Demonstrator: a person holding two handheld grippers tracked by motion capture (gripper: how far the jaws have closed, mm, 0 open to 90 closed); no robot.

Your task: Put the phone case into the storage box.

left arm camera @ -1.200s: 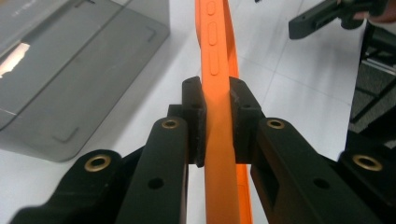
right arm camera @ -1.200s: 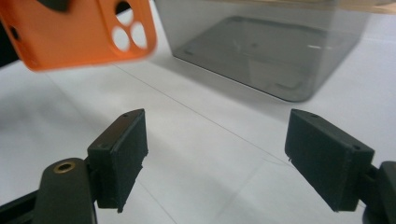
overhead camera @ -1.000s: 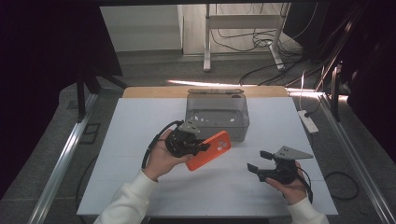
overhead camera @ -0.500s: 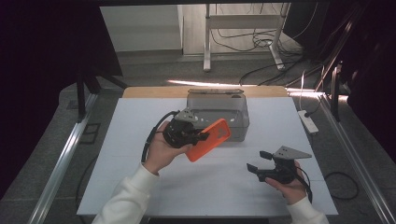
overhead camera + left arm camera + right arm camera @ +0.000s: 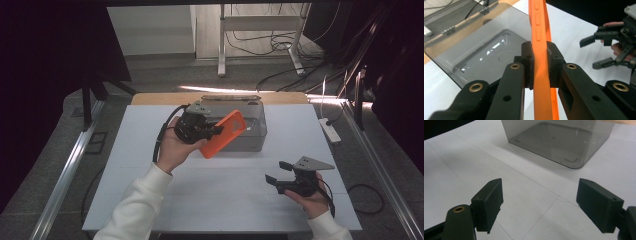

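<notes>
The left gripper (image 5: 212,131) squeezes its jaws on the orange phone case (image 5: 223,133), held tilted just above the grey box (image 5: 250,135). The right gripper (image 5: 277,172) waits nearby on the worktop (image 5: 125,165), jaws wide apart.

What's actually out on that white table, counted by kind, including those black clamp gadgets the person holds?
Orange phone case: 1, clamped in the left gripper
Smoky grey plastic box: 1
Black grippers: 2, the left gripper and the right gripper, which is open with nothing in it
Total: 4
</notes>
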